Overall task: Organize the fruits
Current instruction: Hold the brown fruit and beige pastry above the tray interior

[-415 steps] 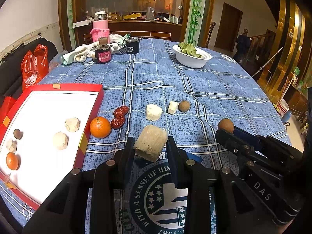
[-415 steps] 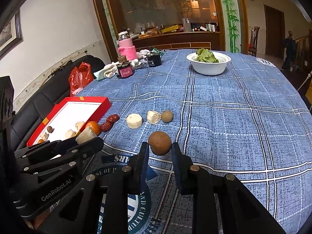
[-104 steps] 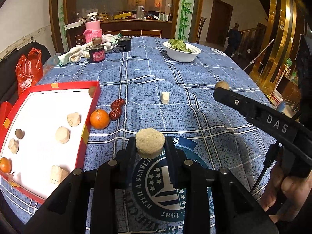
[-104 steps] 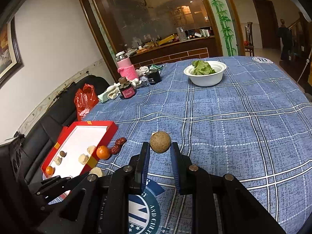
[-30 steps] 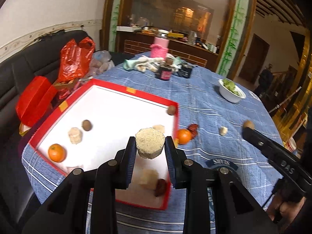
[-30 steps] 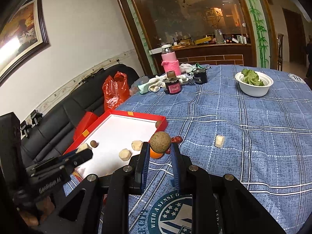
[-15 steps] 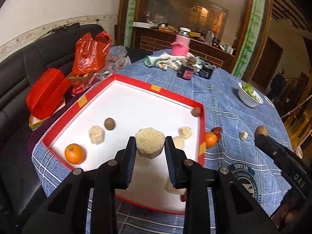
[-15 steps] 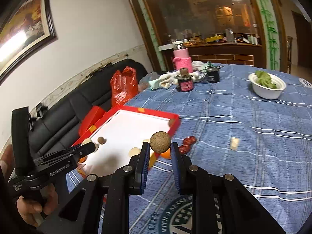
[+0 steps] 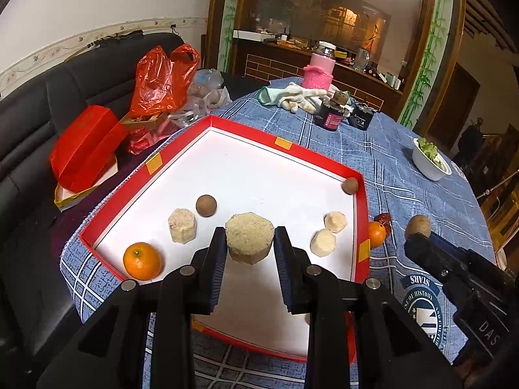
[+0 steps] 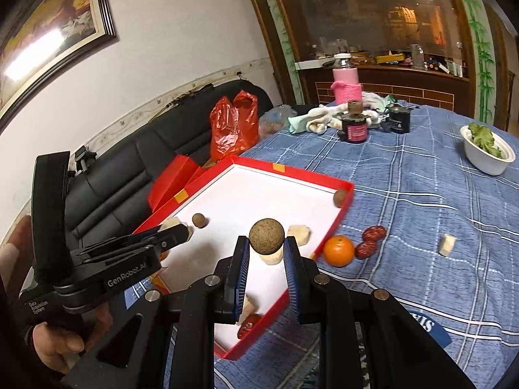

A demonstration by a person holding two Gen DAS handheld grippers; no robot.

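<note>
The left gripper [image 9: 249, 249] is clenched on a pale, grainy cut chunk [image 9: 249, 239], its pads pressing both sides, and holds it in the air above the white floor of the red tray [image 9: 285, 144]. The right gripper [image 10: 266, 253] grasps a small round brown fruit [image 10: 266, 235] between narrowly set jaws, above the tray's near right part. In the tray below lie an orange [image 9: 142, 261] at the near left corner, a cut chunk [image 9: 182, 226] and a brown ball [image 9: 206, 205] just behind it, two pale pieces [image 9: 329, 233] on the right, and another brown ball [image 9: 350, 185] in the far right corner. Just outside the tray's right wall, on the blue checked tablecloth [image 10: 421, 194], rest a second orange [image 10: 338, 250] and red dates [image 10: 370, 240], with a small pale cube [image 10: 447, 245] farther right. Beyond stand a dark jar [image 10: 354, 128], a pink-sleeved bottle [image 10: 346, 79] and a white bowl of greens [image 10: 488, 150].
</note>
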